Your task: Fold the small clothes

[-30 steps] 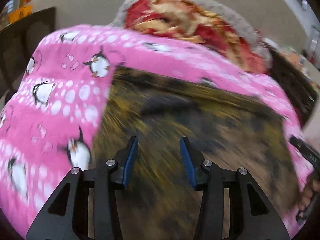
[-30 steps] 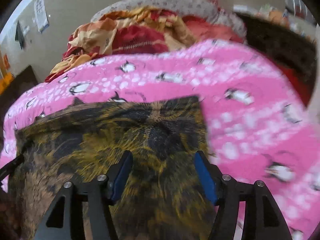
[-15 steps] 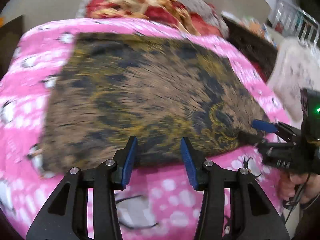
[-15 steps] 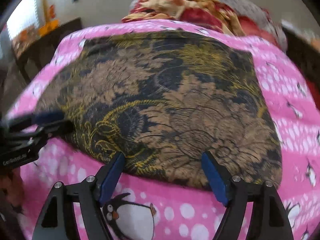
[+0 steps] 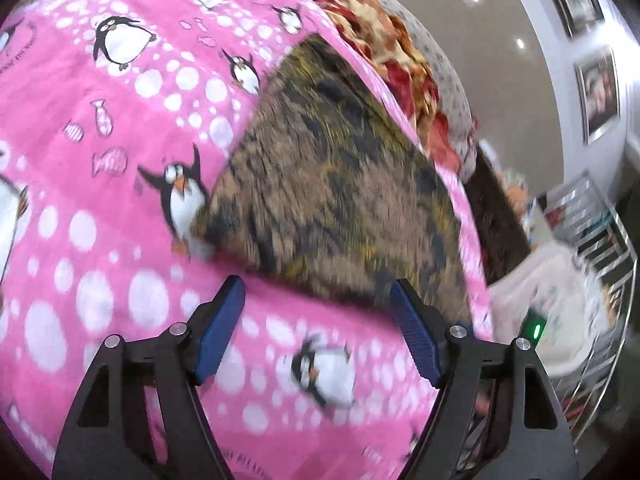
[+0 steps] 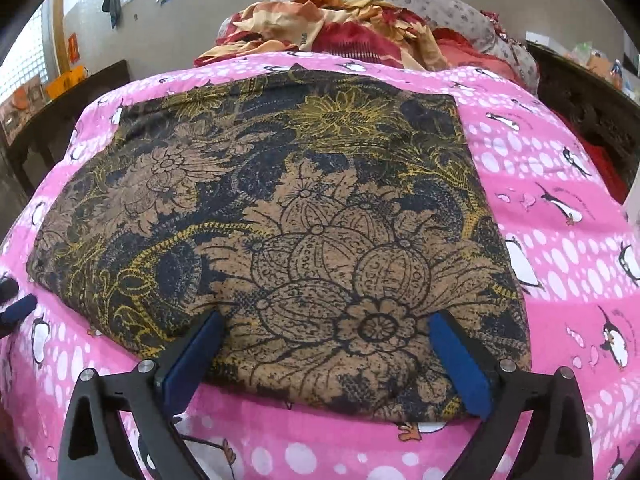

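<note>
A brown, black and yellow floral cloth lies flat on a pink penguin-print blanket. It also shows, blurred, in the left wrist view. My right gripper is open and empty, its jaws spread over the cloth's near edge. My left gripper is open and empty, just short of the cloth's near corner, above the blanket. A blue fingertip of the left gripper pokes in at the left edge of the right wrist view.
A crumpled red and orange cloth and a grey patterned pillow lie at the far end of the bed. Dark wooden furniture stands at the right. A wire rack stands beside the bed.
My left gripper has swung left and opened wider; the cloth now lies to its right. My right gripper has moved forward onto the cloth's near edge.
</note>
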### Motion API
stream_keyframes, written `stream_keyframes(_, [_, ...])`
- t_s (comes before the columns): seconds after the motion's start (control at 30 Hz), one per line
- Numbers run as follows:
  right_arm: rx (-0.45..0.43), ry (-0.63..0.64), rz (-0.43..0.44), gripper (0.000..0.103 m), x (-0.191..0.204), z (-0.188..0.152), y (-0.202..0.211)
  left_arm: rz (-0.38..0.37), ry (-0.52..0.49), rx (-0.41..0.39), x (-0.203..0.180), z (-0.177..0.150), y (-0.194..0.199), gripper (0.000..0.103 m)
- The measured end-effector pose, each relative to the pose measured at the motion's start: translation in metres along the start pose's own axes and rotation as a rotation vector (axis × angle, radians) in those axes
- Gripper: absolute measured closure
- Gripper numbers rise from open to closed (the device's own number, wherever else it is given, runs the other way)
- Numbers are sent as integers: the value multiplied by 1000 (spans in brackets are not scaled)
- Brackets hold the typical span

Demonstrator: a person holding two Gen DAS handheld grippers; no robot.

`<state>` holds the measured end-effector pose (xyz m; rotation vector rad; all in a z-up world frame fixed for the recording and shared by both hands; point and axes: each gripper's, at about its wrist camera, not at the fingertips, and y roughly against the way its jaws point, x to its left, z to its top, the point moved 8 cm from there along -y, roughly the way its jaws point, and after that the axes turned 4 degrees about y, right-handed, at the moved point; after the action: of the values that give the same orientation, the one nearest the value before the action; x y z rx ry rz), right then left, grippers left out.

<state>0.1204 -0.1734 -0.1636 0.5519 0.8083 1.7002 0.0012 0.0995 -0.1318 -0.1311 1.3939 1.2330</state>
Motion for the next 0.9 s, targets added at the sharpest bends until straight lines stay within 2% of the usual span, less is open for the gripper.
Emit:
stream_keyframes(0.17, [-1, 6, -5, 1, -2, -3, -1, -13, 62, -46, -5, 23, -10, 25])
stream_keyframes(0.2, [-1, 7, -5, 1, -2, -3, -1, -22, 65, -43, -6, 23, -8, 24])
stream_keyframes(0.27, [-1, 8, -6, 1, 0, -1, -3, -93, 37, 20, -18, 15, -15, 24])
stream_keyframes(0.3, [-1, 8, -6, 1, 0, -1, -3, -89, 16, 32, -21, 13, -16, 24])
stream_keyframes(0.37, [-1, 8, -5, 1, 0, -1, -3, -53, 4, -13, -14, 22, -12, 24])
stream_keyframes(0.4, [-1, 8, -5, 1, 0, -1, -3, -47, 54, -48, -3, 31, -8, 27])
stream_keyframes(0.47, [1, 10, -7, 1, 0, -1, -3, -64, 109, -62, 6, 40, -8, 33])
stream_keyframes(0.63, [2, 7, -4, 1, 0, -1, -3, -53, 17, -45, -6, 44, -13, 39])
stream_keyframes(0.77, [2, 4, 3, 0, -1, -1, -3, -18, 66, -75, 12, 46, -16, 61])
stream_keyframes(0.9, [2, 3, 7, 0, -1, -2, -3, 27, 16, -91, 11, 42, -19, 61])
